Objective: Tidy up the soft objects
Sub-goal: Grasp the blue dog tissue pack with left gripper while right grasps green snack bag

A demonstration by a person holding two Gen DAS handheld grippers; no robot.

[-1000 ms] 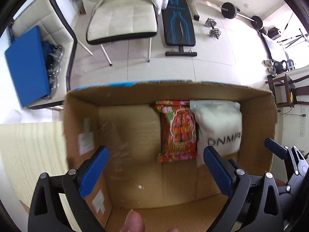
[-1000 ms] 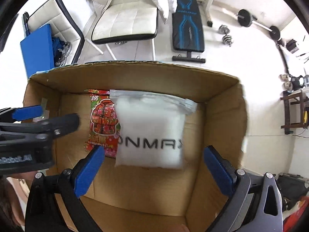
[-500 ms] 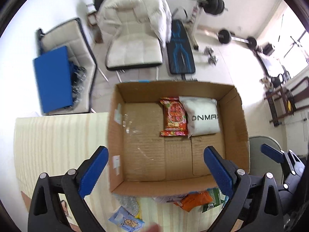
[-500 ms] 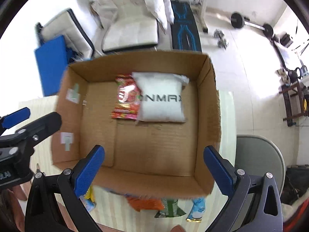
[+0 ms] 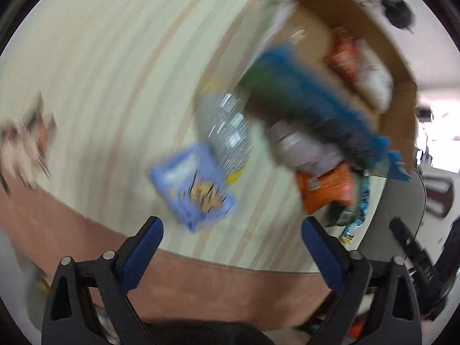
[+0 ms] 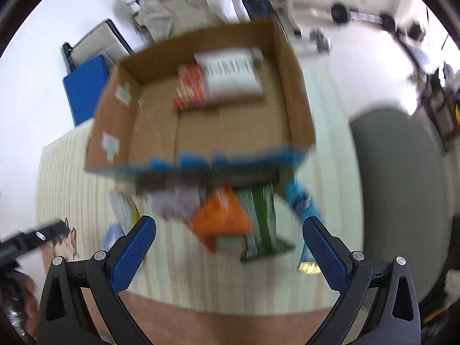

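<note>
On the striped surface [image 6: 201, 273], loose packets lie against the near wall of the cardboard box [image 6: 296, 92], which holds two already. Both hand-held grippers, left [image 5: 231, 247] and right [image 6: 228, 247], are spread and empty; next, probably pinch the orange packet [image 6: 221, 218].

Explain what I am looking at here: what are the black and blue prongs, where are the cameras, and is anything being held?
The prongs are two hand-held grasping tools, one per hand, each carrying a camera that looks along its fingers. One picture is from the left tool, the other from the right tool. Both are open and hold nothing. On the striped table stands a cardboard box with a red packet and a white bag inside. Loose packets lie before it, among them an orange one and a green one. Both pictures are blurred.
</note>
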